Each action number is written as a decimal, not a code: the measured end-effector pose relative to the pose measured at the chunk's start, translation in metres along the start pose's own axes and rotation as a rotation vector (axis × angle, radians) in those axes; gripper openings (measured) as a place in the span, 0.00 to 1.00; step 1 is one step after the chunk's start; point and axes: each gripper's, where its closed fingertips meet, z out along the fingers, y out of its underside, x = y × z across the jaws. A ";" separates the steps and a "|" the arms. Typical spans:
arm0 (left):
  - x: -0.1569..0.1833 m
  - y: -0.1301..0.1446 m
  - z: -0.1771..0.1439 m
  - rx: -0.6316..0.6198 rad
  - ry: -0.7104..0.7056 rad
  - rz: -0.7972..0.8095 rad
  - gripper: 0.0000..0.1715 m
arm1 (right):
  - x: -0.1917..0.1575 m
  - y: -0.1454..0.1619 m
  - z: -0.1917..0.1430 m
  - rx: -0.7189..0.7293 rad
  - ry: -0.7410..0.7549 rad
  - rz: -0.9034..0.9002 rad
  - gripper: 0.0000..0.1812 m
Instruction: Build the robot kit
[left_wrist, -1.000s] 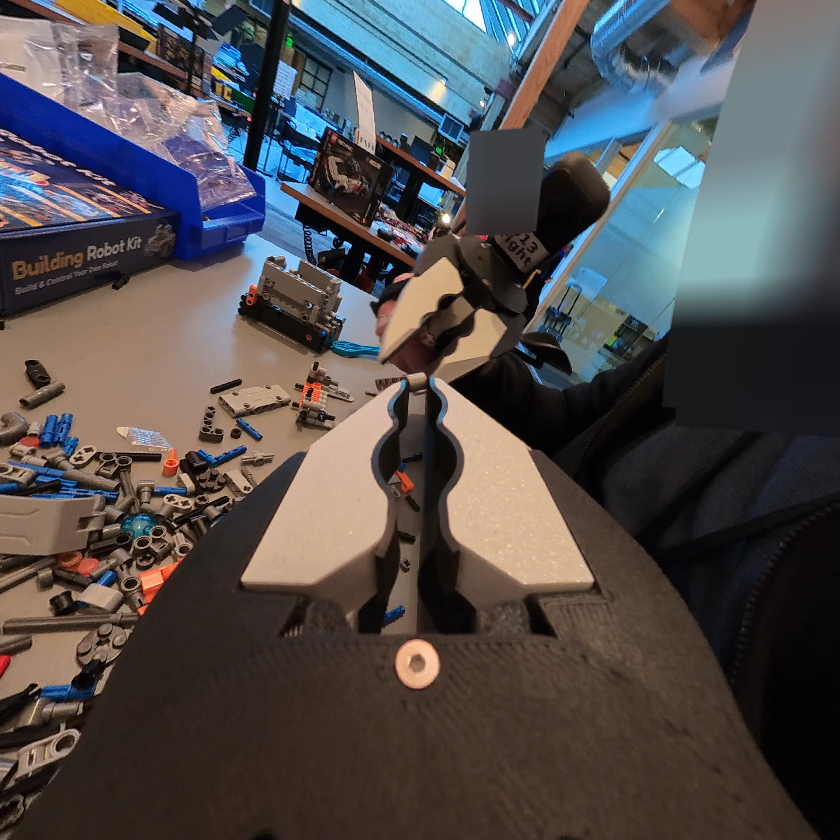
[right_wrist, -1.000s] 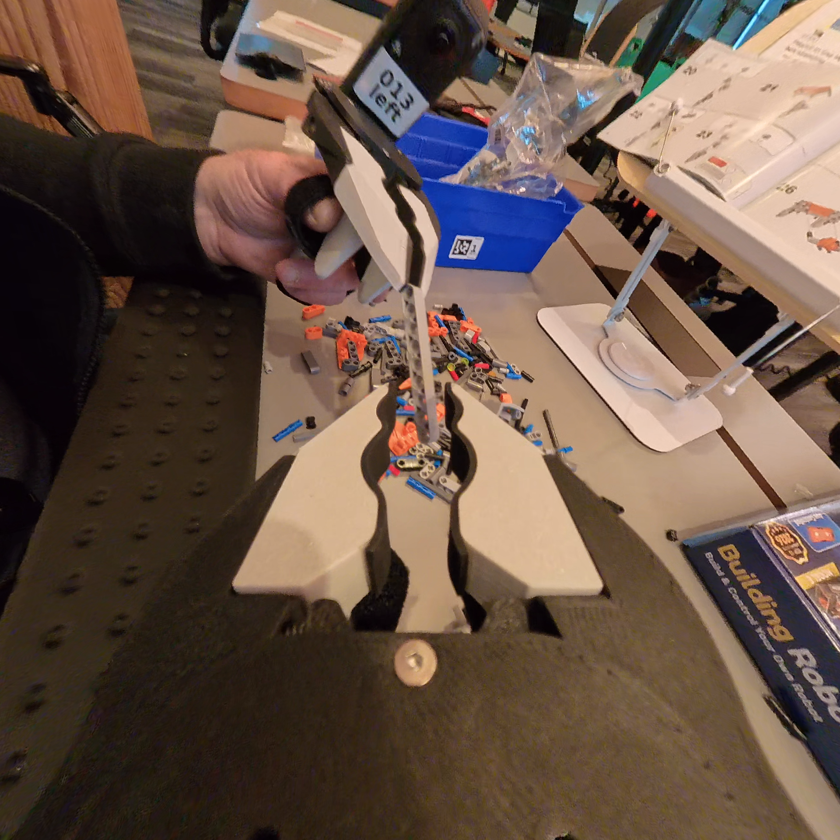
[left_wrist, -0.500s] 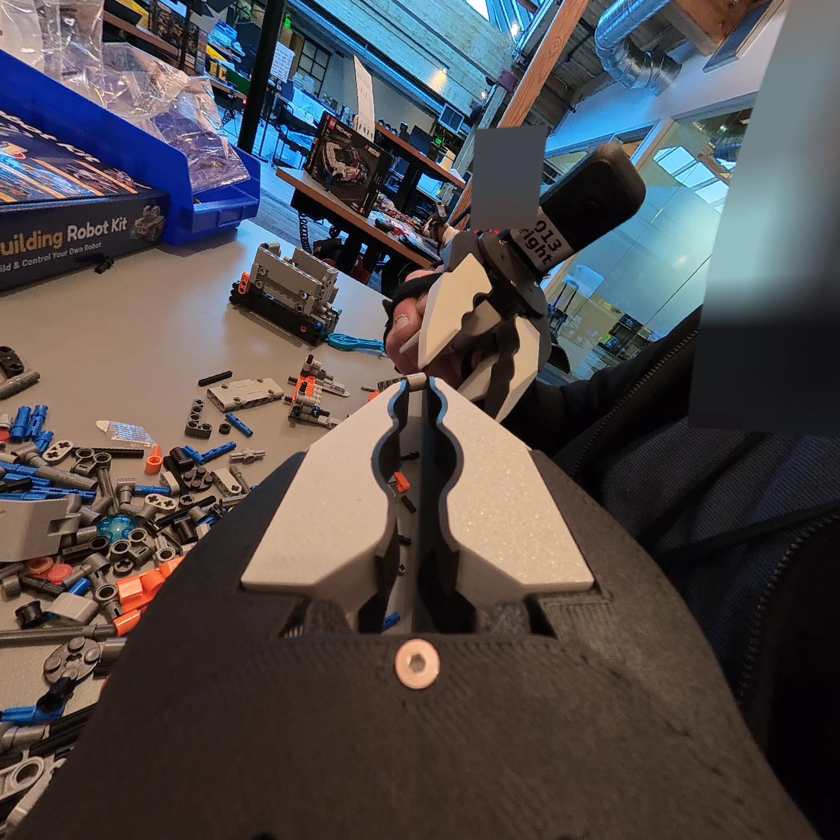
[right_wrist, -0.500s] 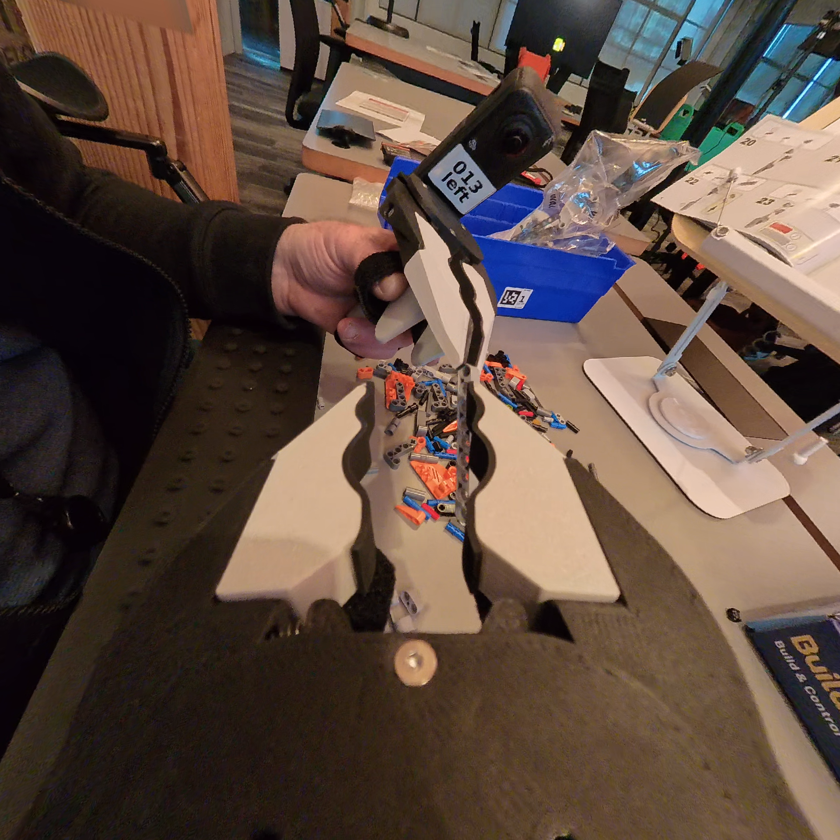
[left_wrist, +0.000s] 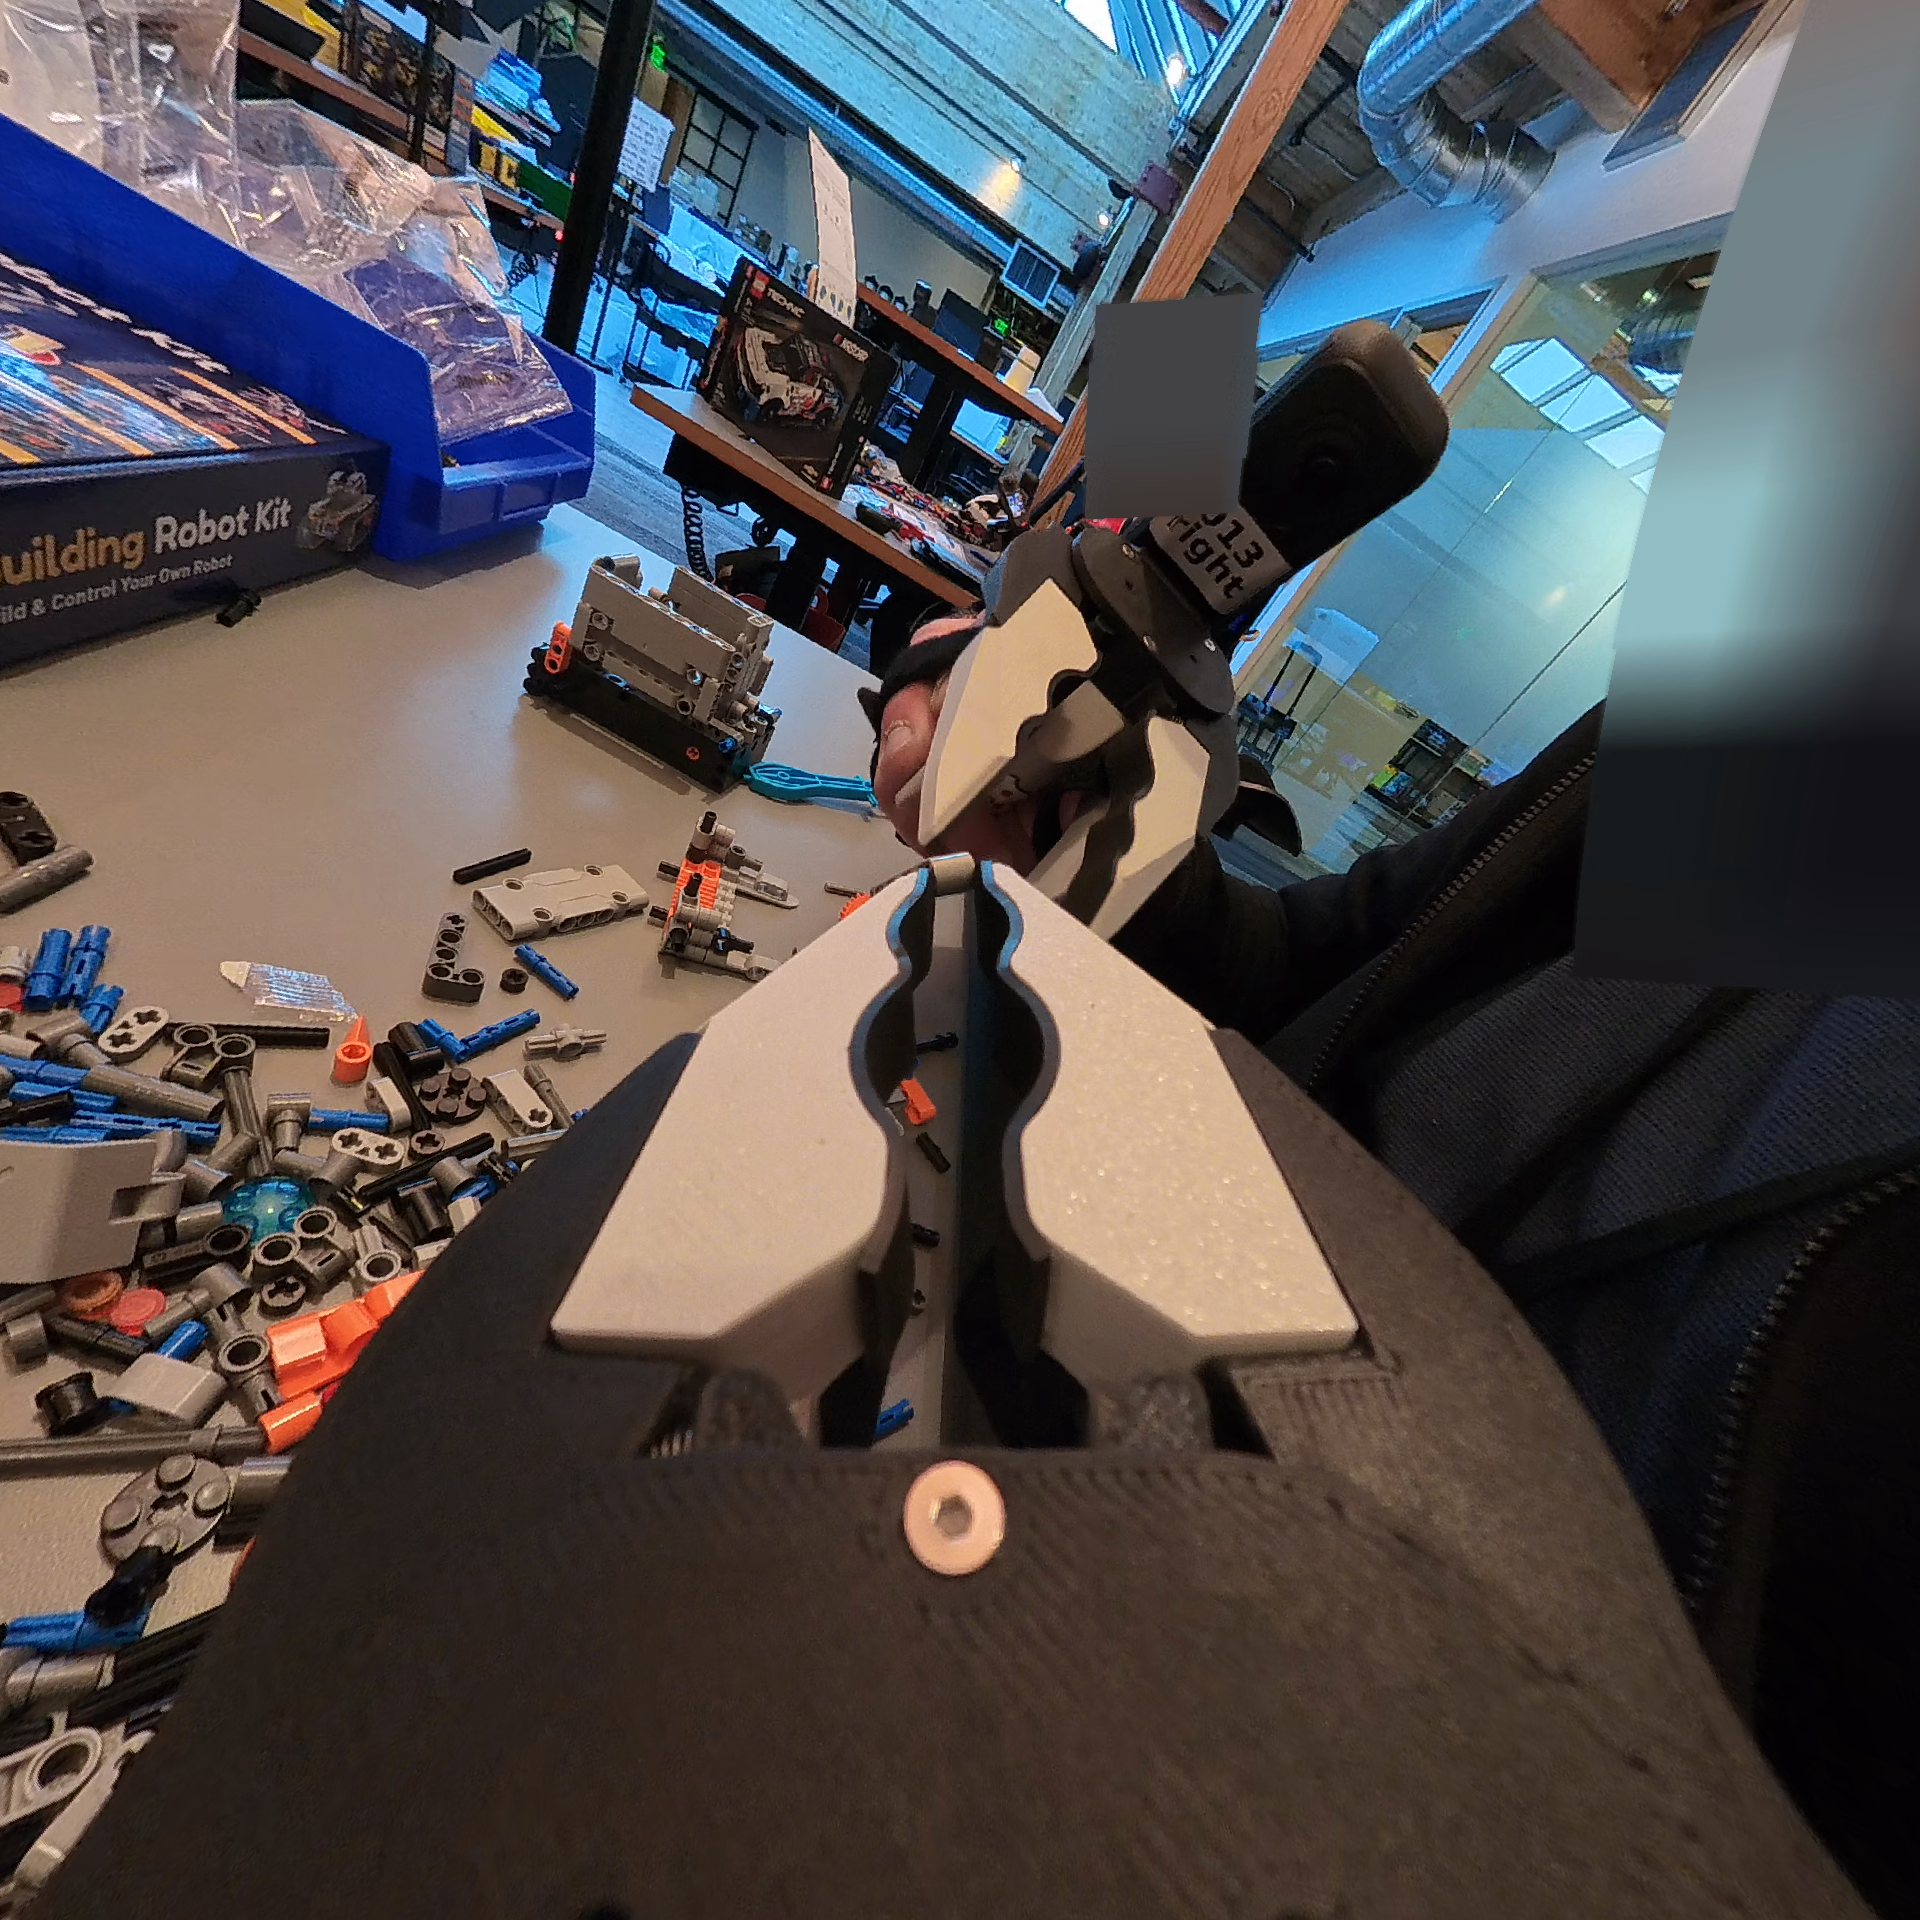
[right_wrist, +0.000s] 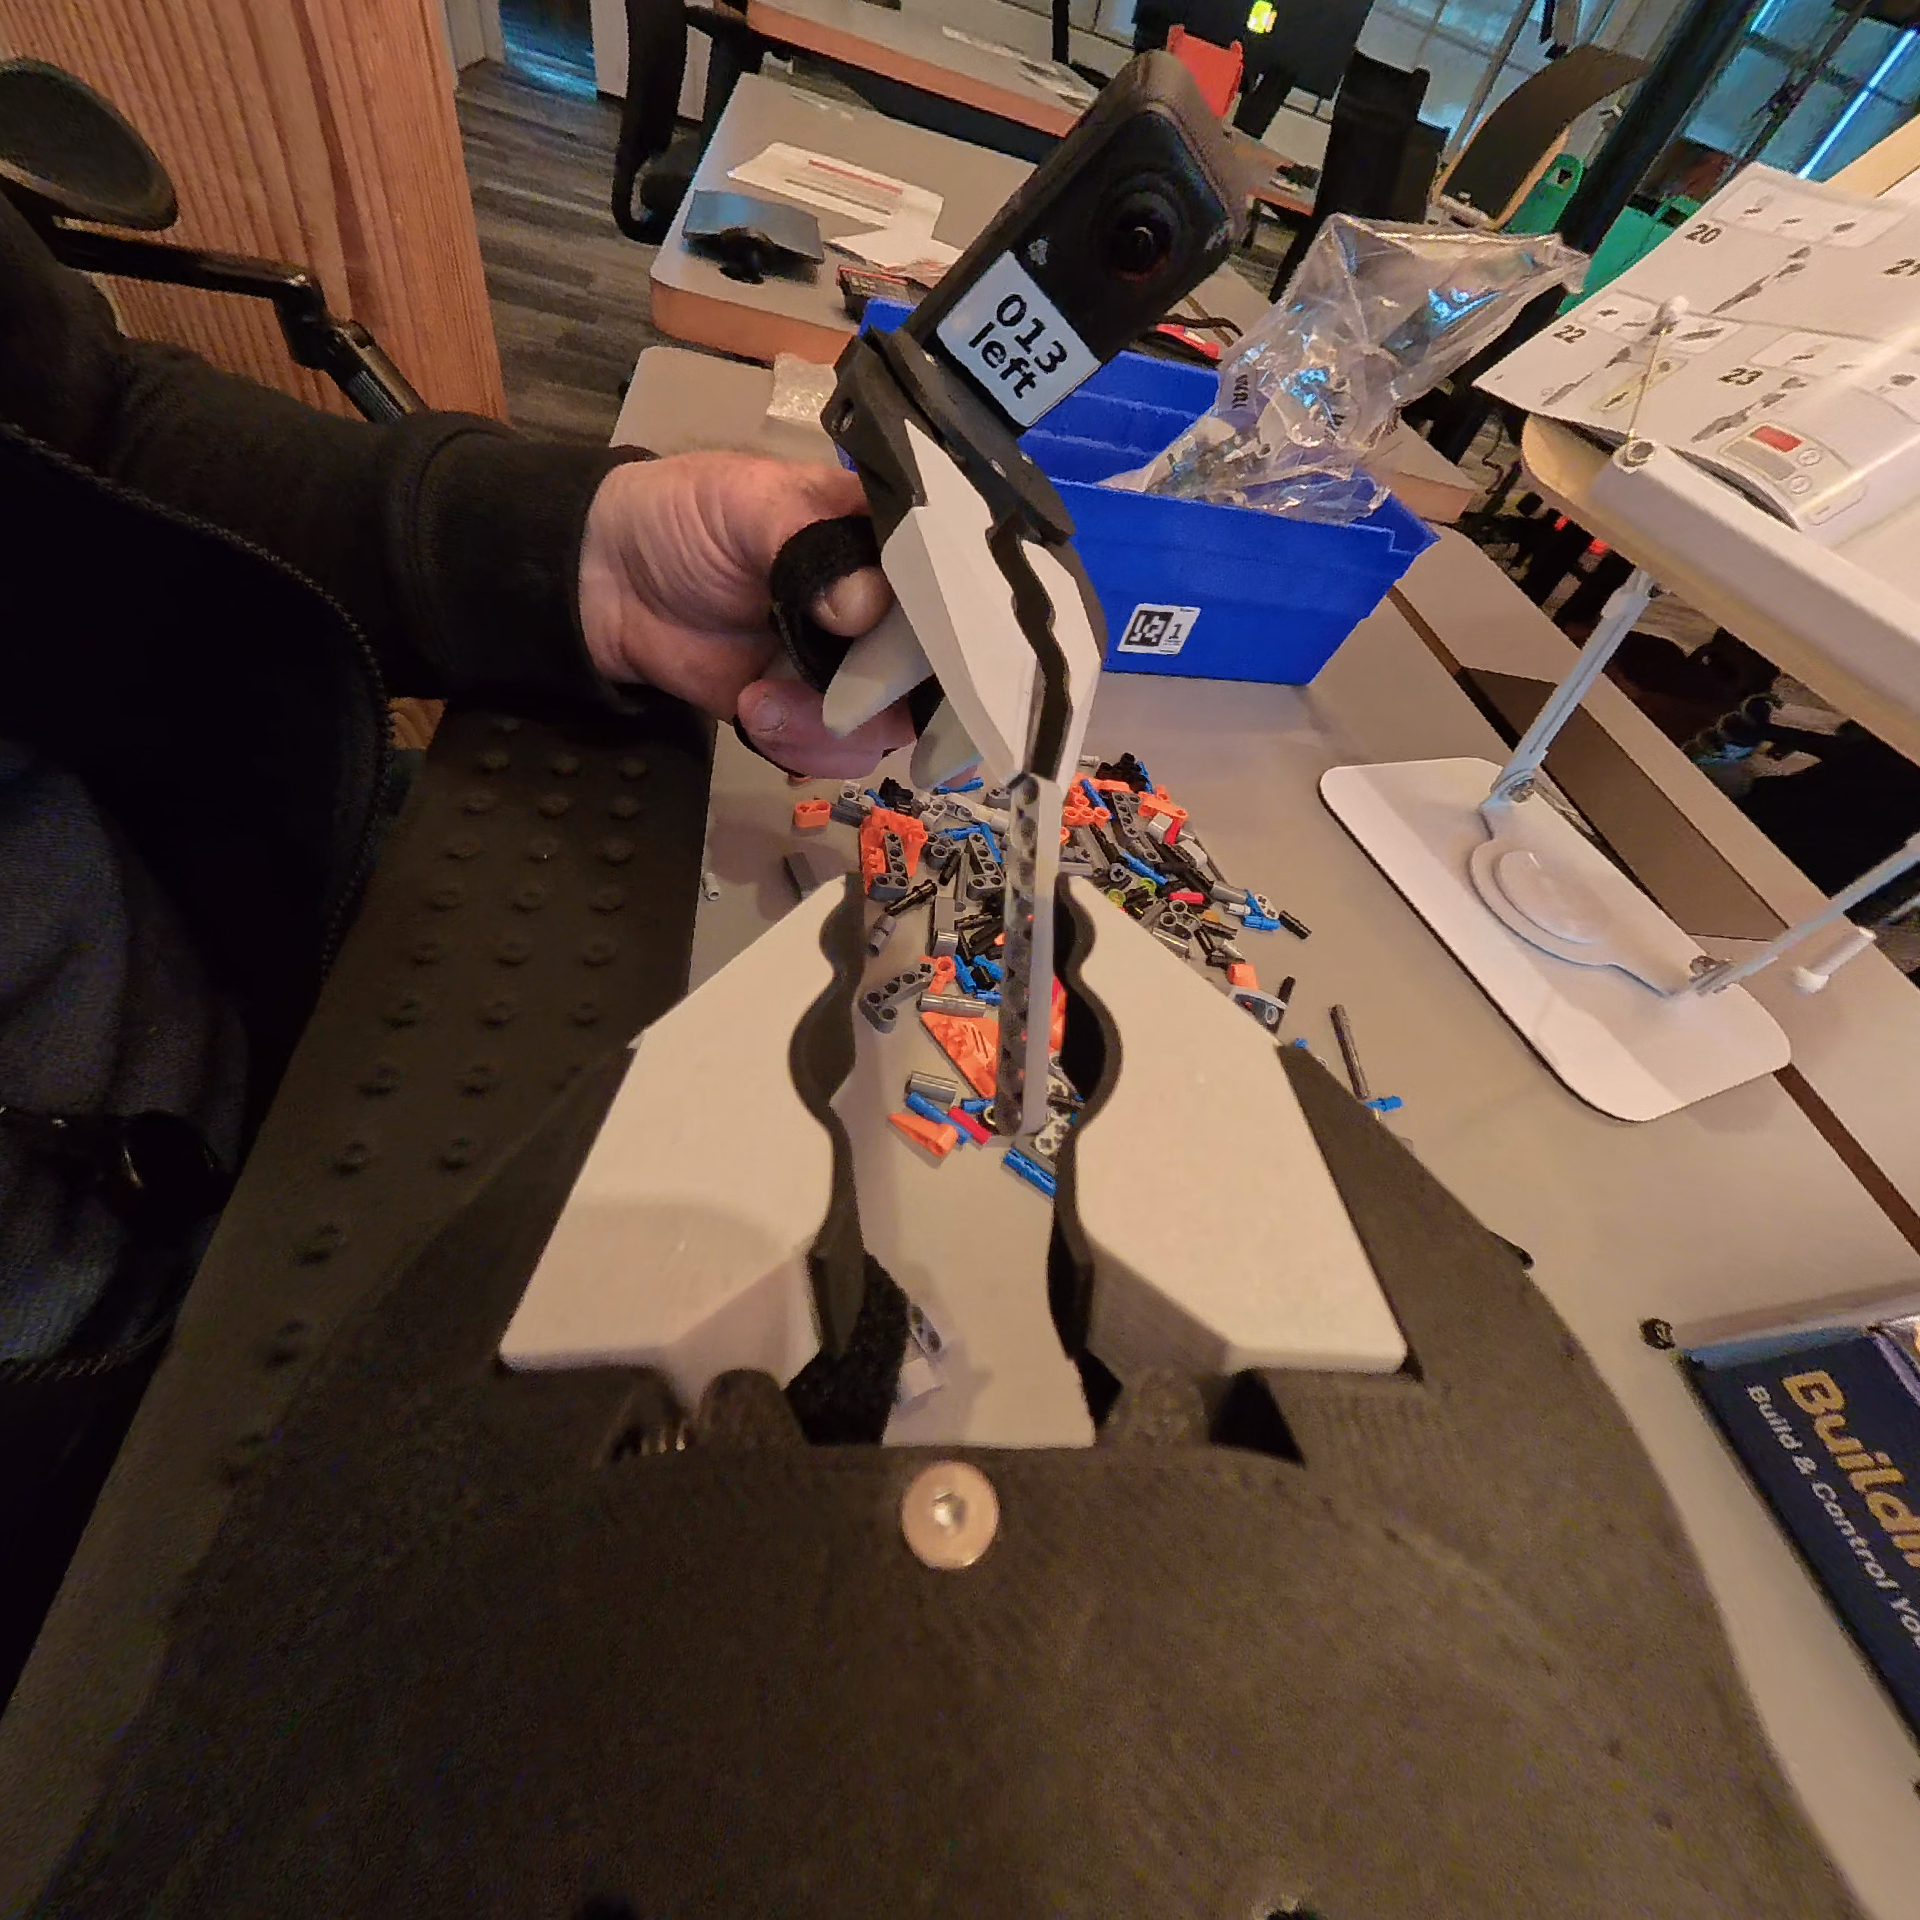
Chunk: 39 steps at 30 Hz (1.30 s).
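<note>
My left gripper (left_wrist: 954, 878) pinches a long grey beam (right_wrist: 1023, 956), and its free end hangs between my right gripper's (right_wrist: 961, 894) spread fingers, above the brick pile (right_wrist: 1039, 894).

A large open-plan workshop or maker space is housing this session: exposed timber beams (left_wrist: 1195, 197) and silver ductwork (left_wrist: 1455, 135) are running overhead, glass partitions (left_wrist: 1496, 582) are lining one side, and rows of worktables (left_wrist: 831, 509) are stretching back. On the grey table (left_wrist: 312, 769), loose construction-kit parts (right_wrist: 1039, 894) are lying scattered beside a blue parts bin (right_wrist: 1247, 561), a boxed robot kit (left_wrist: 156, 520) and an instruction booklet (right_wrist: 1745, 343) sitting propped on a white stand (right_wrist: 1538, 935).
</note>
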 end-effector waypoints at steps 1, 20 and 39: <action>0.000 0.000 0.000 0.002 0.000 -0.001 0.03 | 0.001 0.000 -0.001 0.001 0.003 0.003 0.19; -0.001 -0.002 -0.002 0.014 0.001 -0.004 0.03 | 0.003 0.010 -0.003 -0.044 -0.004 0.016 0.13; -0.002 -0.006 -0.006 0.029 -0.008 -0.005 0.03 | 0.010 0.020 -0.007 -0.083 0.013 0.032 0.10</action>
